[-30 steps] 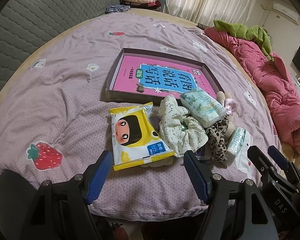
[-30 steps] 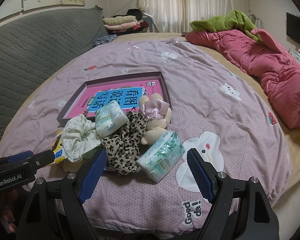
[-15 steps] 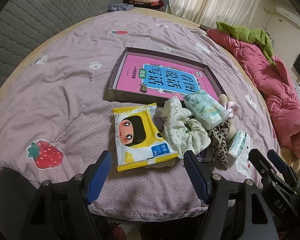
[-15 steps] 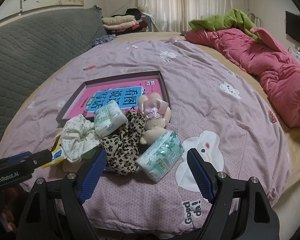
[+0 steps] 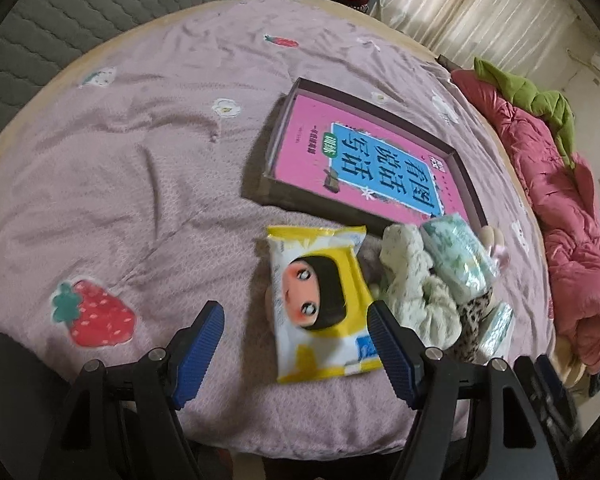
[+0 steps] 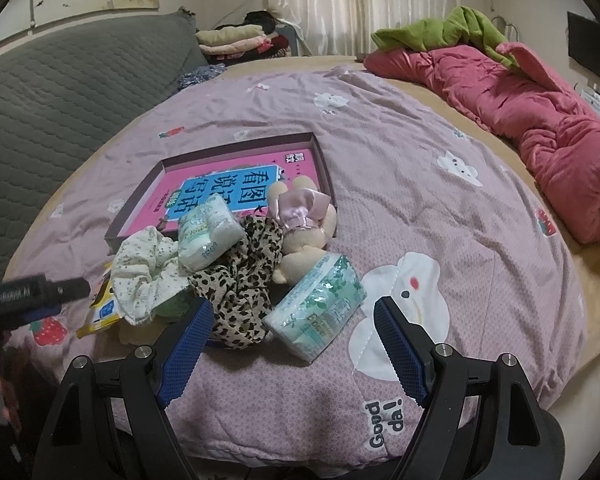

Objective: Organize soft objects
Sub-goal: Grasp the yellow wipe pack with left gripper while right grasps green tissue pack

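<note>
A pile of soft things lies on the purple bedspread [image 5: 140, 200] in front of a shallow box [image 5: 284, 196] with a pink book inside. In the left wrist view: a yellow wipes pack [image 5: 320, 300], a white floral scrunchie [image 5: 416, 296], a tissue pack [image 5: 456, 260]. In the right wrist view: the scrunchie [image 6: 148, 268], a tissue pack [image 6: 208, 232], a leopard scrunchie [image 6: 244, 284], a plush bunny [image 6: 304, 228], a second tissue pack [image 6: 316, 308]. My left gripper [image 5: 296, 348] is open, just before the wipes pack. My right gripper [image 6: 292, 344] is open, before the second tissue pack.
A pink quilt [image 6: 540, 120] with a green cloth [image 6: 456, 28] lies along the right side of the bed. A grey padded headboard [image 6: 60, 92] is at the left. Folded clothes [image 6: 236, 38] are stacked at the far end by the curtains.
My left gripper has moved forward and left, so the wipes pack now lies between its fingers and to the right. The right gripper has hardly moved.
</note>
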{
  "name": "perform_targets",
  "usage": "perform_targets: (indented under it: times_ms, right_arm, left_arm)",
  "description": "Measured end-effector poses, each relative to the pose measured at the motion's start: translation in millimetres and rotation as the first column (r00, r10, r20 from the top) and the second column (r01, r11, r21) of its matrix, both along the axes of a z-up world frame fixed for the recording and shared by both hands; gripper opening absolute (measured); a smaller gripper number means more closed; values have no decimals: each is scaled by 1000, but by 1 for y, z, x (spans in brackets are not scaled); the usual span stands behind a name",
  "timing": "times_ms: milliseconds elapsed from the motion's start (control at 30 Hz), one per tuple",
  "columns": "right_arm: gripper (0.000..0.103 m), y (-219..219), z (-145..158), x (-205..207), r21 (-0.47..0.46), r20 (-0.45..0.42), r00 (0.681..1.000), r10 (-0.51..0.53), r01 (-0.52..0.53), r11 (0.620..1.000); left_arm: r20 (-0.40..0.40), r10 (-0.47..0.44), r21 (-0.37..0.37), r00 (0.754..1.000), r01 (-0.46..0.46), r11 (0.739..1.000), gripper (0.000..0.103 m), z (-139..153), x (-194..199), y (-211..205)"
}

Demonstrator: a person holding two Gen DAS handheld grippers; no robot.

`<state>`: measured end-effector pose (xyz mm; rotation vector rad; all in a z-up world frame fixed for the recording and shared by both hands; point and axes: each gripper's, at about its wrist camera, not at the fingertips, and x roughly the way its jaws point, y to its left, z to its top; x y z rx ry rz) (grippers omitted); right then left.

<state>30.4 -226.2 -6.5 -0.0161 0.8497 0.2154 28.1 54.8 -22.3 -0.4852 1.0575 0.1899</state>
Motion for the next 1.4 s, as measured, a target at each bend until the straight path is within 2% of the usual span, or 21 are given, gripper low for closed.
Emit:
perform_targets:
  times_ms: [200, 567, 833, 1067, 1167, 1267, 1400]
  right_arm:
    - [83, -7, -9, 7, 14, -43, 999, -30, 31, 999]
    - [83, -14, -25, 21, 23, -109, 991, -74, 77, 997]
    - [83, -34, -36, 40, 149, -187, 969, -161, 190, 970]
    - [83, -35, -60, 58, 178, -286, 940, -185, 242, 954]
    - [83, -36, -66, 64, 208, -300, 939, -170, 239, 949]
    - [69, -36, -70, 68, 241, -307, 940, -150, 229, 943]
    - [63, -36, -67, 66, 235, -284, 950, -132, 202, 951]
  left_arm:
    - [-48, -28, -41, 998, 26, 999, 73, -9, 21, 0]
    - [-141, -46, -49, 989, 39, 998, 73, -27, 52, 0]
    - [-186, -44, -72, 982, 31, 997, 73, -41, 63, 1]
    - [-191, -55, -66, 980, 43, 997, 73, -47, 68, -1]
    - [-186, -61, -83, 981, 46, 995, 69, -49, 68, 0]
    - [-187, -65, -106, 980, 46, 993, 65, -50, 70, 2]
    - [-177, -66, -130, 982, 43, 991, 59, -51, 70, 7]
